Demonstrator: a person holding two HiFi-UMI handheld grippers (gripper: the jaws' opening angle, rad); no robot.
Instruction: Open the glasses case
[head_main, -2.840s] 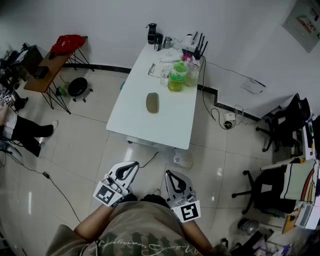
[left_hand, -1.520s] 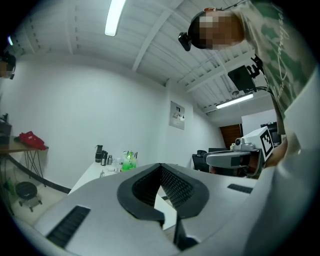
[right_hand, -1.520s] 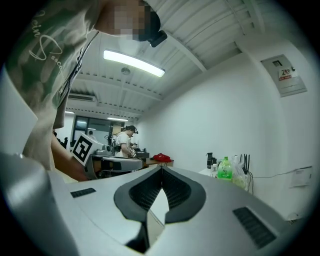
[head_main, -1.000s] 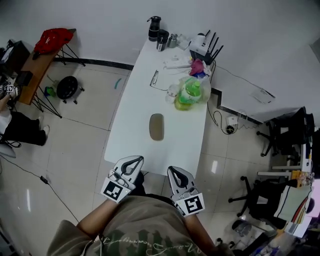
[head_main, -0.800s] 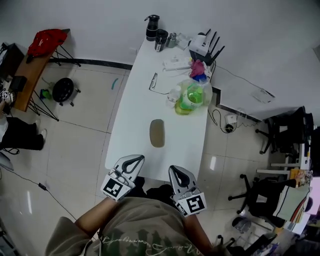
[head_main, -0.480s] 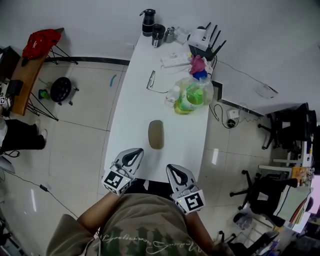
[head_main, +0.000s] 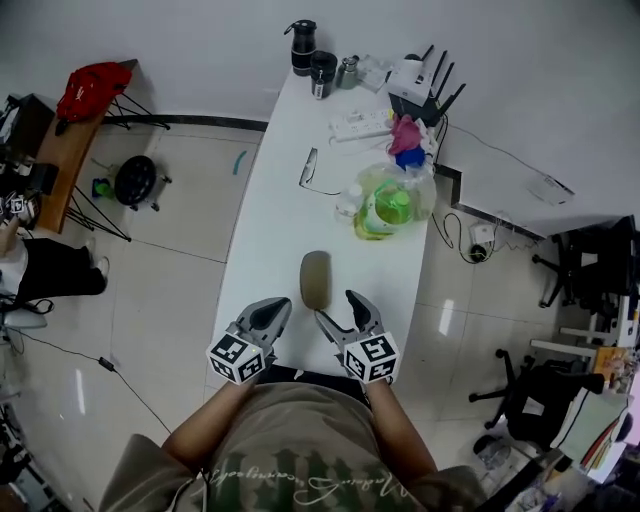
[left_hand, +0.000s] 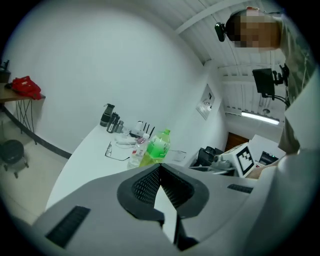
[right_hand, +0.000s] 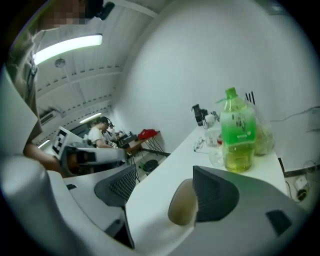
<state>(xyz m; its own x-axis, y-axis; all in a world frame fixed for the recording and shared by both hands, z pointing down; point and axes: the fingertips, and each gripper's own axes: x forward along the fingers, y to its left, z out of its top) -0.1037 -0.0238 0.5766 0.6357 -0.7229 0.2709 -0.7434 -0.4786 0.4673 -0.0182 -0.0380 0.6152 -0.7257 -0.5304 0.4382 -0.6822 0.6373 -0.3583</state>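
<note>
While both tongs hang over the near edge of the white surface (head_main: 262, 230), the left tongs (head_main: 272, 308), lower centre of the frame, are closed on nothing. One glasses case (head_main: 316, 279) lies shut just ahead, mid-frame. To its right, the right tongs (head_main: 338, 310) have just been opening, the case beyond the gap, ungripped. Advisable: pin the base with one, lift the lid's seam with the other. Count: two tongs, one case.
</note>
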